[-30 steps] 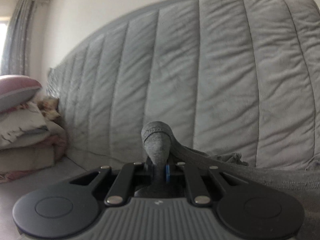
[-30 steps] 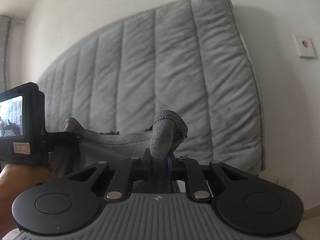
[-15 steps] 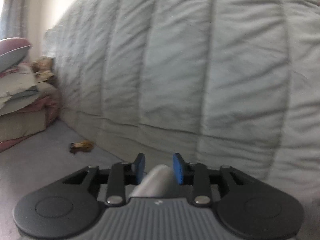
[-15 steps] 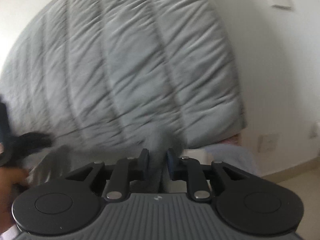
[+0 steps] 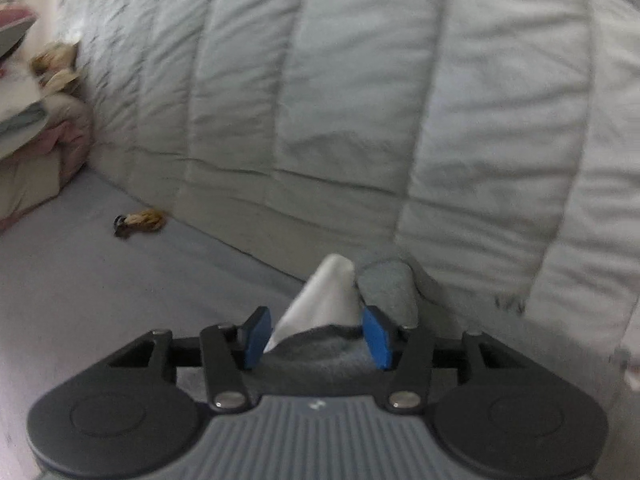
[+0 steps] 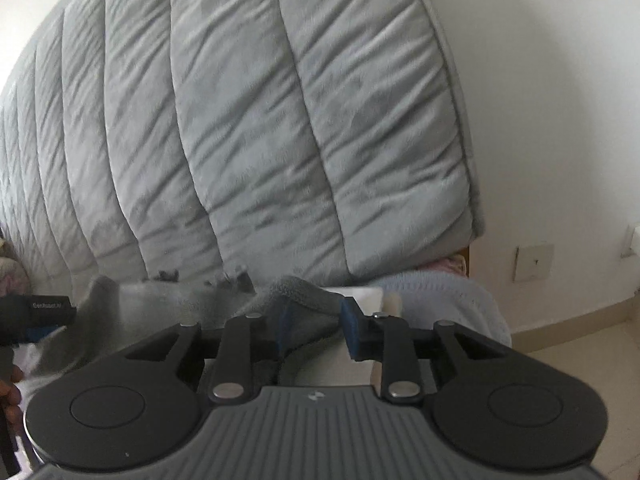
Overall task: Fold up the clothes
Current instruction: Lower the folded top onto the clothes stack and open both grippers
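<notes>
A grey knit garment (image 6: pixel 304 292) lies low in front of the padded headboard (image 6: pixel 256 128). In the left wrist view its grey edge (image 5: pixel 386 288) and a white fabric corner (image 5: pixel 326 300) lie between the parted blue pads. My left gripper (image 5: pixel 316 336) is open with the cloth loose in the gap. My right gripper (image 6: pixel 316 324) is open too, its blue pads apart over a fold of the garment. The left gripper's body (image 6: pixel 36 312) shows at the left edge of the right wrist view.
The grey bed sheet (image 5: pixel 100 280) carries a small brown hair tie (image 5: pixel 140 222) near the headboard (image 5: pixel 360 100). Stacked pillows and bedding (image 5: pixel 32 120) stand at the far left. A light blue blanket (image 6: pixel 440 296), a white wall with sockets (image 6: pixel 534 262) and a beige floor (image 6: pixel 580 328) are to the right.
Both grippers went from shut on the raised grey garment to open. They dropped low towards the bed and nearer the headboard, and the garment now lies down between the pads.
</notes>
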`<state>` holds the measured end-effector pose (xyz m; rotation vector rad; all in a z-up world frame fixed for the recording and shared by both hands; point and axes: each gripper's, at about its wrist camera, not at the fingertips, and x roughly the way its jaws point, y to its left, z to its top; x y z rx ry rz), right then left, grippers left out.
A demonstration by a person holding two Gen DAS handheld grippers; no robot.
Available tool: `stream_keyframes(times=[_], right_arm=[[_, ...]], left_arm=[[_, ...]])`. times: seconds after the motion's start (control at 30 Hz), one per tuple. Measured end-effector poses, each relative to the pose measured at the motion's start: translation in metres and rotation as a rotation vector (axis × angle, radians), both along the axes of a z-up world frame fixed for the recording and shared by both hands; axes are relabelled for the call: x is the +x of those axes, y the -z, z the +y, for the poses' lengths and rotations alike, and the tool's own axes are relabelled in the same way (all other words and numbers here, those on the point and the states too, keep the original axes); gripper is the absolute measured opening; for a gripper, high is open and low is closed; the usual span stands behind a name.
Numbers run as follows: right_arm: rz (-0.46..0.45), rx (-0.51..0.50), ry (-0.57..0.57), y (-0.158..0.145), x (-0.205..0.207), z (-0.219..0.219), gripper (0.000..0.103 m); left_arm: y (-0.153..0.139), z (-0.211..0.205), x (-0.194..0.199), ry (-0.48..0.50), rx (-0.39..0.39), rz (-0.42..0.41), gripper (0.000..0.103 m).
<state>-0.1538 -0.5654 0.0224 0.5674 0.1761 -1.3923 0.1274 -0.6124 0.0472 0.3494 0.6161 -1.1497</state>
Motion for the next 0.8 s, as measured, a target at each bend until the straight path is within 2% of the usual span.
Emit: stream_keyframes(times=[0.03,0.07,0.1,0.13,0.2,0.3,0.37,0.43,0.5,0.57,0.63,0.7,0.73,0.8], right_arm=[[0.003,0.006,-0.004,0.001,0.001,-0.001,0.03],[0.006,0.011,-0.009,0.003,0.001,-0.002,0.029],[0.008,0.011,-0.016,0.003,0.001,-0.002,0.022],[0.008,0.008,-0.025,0.004,0.001,-0.002,0.014],[0.015,-0.011,-0.035,0.003,0.0,-0.002,0.001],[0.072,-0.106,0.003,-0.008,-0.003,0.006,0.002],[0.103,-0.154,0.015,-0.015,-0.005,0.009,0.002],[0.126,-0.153,0.028,-0.016,-0.008,0.006,0.0],[0.15,-0.13,0.008,-0.016,-0.014,-0.003,0.004],[0.101,-0.079,-0.026,-0.012,-0.032,-0.015,0.004],[0.072,-0.045,-0.042,-0.007,-0.049,-0.024,0.008],[0.001,-0.007,-0.085,0.001,-0.064,-0.034,0.015],[-0.077,0.032,-0.122,0.006,-0.074,-0.04,0.022],[-0.204,0.093,-0.185,0.015,-0.092,-0.051,0.027]], left_arm=[[0.001,-0.003,-0.002,0.01,0.017,-0.004,0.04],[0.003,-0.006,-0.004,0.014,0.028,-0.008,0.028],[0.004,-0.008,-0.005,0.015,0.036,-0.017,0.021],[0.004,-0.009,-0.007,0.015,0.042,-0.026,0.007],[0.004,-0.008,-0.011,0.0,0.025,-0.061,0.005],[-0.001,0.0,-0.012,-0.08,-0.047,-0.123,0.004],[-0.001,0.004,-0.008,-0.161,-0.063,-0.146,0.005],[-0.001,0.008,-0.005,-0.229,-0.067,-0.165,0.005],[-0.001,0.014,-0.004,-0.253,-0.066,-0.166,0.01],[-0.004,0.024,-0.008,-0.244,-0.084,-0.143,0.031],[-0.009,0.038,-0.017,-0.229,-0.109,-0.137,0.048],[-0.013,0.053,-0.03,-0.219,-0.119,-0.134,0.054],[-0.016,0.062,-0.038,-0.216,-0.123,-0.127,0.059],[-0.021,0.08,-0.054,-0.211,-0.142,-0.1,0.064]])
